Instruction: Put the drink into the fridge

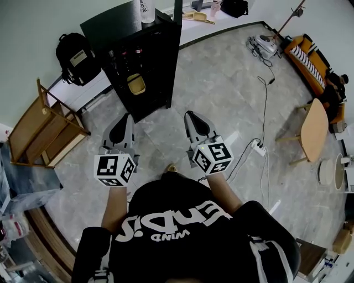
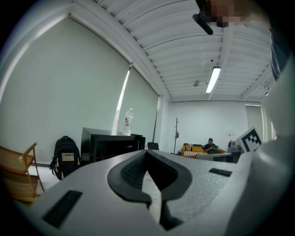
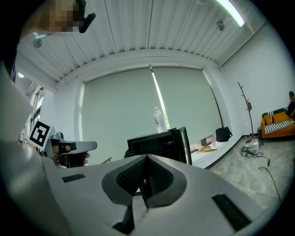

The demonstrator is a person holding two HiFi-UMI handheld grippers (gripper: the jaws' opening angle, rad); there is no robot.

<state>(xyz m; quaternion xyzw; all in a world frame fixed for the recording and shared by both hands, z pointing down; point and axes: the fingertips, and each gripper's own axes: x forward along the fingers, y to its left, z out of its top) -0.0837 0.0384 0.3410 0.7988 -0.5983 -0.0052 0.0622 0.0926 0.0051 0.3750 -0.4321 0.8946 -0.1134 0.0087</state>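
The drink, a clear bottle (image 1: 147, 11) with a white label, stands upright on top of the black fridge (image 1: 146, 66) ahead of me. It also appears as the bottle (image 2: 128, 120) in the left gripper view and the bottle (image 3: 158, 119) in the right gripper view. Shelves and a yellow item show through the fridge's front. My left gripper (image 1: 126, 117) and right gripper (image 1: 191, 114) are held side by side over the floor, well short of the fridge. Both are shut with nothing in them, tips meeting on the left gripper (image 2: 147, 152) and the right gripper (image 3: 146, 156).
A black backpack (image 1: 77, 58) leans on the wall left of the fridge. A wooden folding rack (image 1: 47, 132) stands at the left. A power strip with cables (image 1: 257, 146), a wooden table (image 1: 315, 130) and an orange sofa (image 1: 310, 55) lie to the right.
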